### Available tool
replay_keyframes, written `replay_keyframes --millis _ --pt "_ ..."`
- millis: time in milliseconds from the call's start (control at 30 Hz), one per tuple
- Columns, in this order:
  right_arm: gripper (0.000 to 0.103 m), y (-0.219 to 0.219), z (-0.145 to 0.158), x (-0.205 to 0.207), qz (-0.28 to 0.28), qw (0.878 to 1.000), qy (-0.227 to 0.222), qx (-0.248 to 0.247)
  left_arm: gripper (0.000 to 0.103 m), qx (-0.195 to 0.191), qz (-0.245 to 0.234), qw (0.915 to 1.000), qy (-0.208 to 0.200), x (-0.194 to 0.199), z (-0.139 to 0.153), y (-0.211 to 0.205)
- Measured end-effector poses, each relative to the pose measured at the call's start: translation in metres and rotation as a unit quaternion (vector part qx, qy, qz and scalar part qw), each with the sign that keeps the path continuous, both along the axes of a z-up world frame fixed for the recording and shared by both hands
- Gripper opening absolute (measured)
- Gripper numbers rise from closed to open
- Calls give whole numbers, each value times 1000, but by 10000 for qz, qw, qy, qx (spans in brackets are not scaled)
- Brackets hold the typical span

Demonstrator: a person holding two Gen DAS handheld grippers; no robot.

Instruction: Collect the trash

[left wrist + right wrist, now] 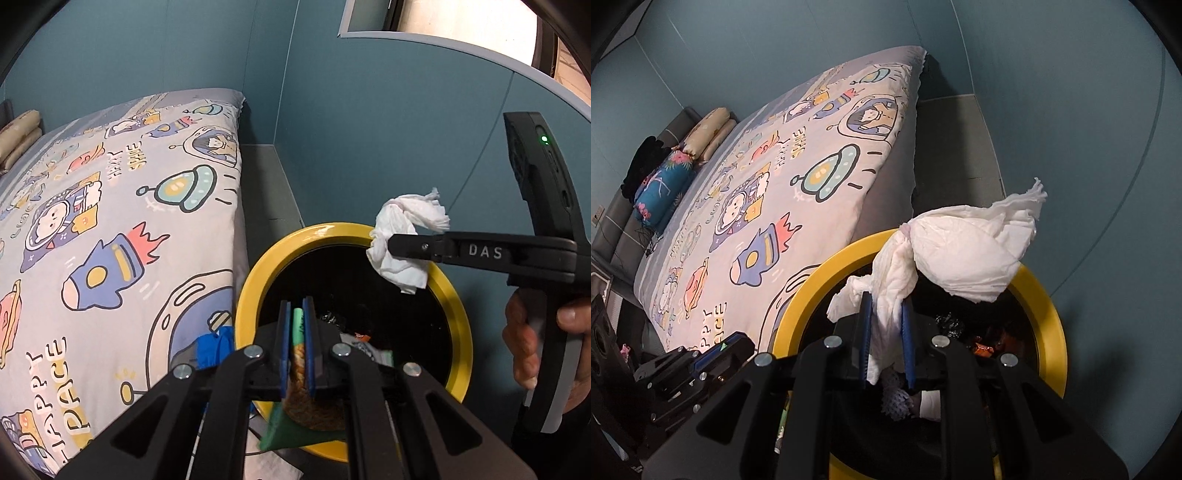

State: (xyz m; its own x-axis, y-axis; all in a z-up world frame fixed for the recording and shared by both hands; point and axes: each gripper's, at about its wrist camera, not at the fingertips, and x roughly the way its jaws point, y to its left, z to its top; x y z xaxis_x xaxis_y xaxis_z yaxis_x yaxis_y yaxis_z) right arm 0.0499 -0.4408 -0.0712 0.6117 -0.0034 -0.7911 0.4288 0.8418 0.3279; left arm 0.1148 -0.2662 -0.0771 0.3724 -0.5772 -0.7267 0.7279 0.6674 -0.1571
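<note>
A yellow-rimmed trash bin (255, 280) with a black liner stands beside the bed; it also shows in the right wrist view (1054, 314). Trash lies inside it (360, 338). My left gripper (298, 306) is shut on a green snack wrapper (299, 369) and holds it over the bin's near rim. My right gripper (885, 299) is shut on a crumpled white tissue (960, 254) above the bin opening. In the left wrist view the right gripper (391, 243) comes in from the right with the tissue (402, 236) over the far rim.
A bed with a cartoon space quilt (110, 240) fills the left side, touching the bin. Pillows (665, 181) lie at its head. Teal walls (369, 129) stand behind and right of the bin. A strip of grey floor (266, 184) runs between bed and wall.
</note>
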Motion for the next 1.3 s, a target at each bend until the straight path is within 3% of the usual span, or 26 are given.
replay_keyframes --millis 100,233,300,433,800,1200,1300 --pt "15 -2 -2 0 1 9999 6 107 6 17 -9 10000 -39 -2 0 1" --pt "34 -4 -2 -1 -39 9998 -31 184 20 -4 5 10000 26 -2 0 2" --pt "34 -6 -2 -2 -81 9998 -40 192 25 -15 21 10000 27 -2 0 3" --pt "34 -7 0 -3 -128 9997 -58 194 45 -102 70 9999 32 -3 4 7" --pt "34 -7 13 -4 -291 9991 -287 66 47 -356 267 9990 -60 1 20 27" --pt "35 67 40 62 756 9951 -634 -93 49 -500 1342 9894 -236 32 33 105" --pt "42 94 46 82 1058 9920 -673 -146 55 -496 1725 9831 -349 40 37 130"
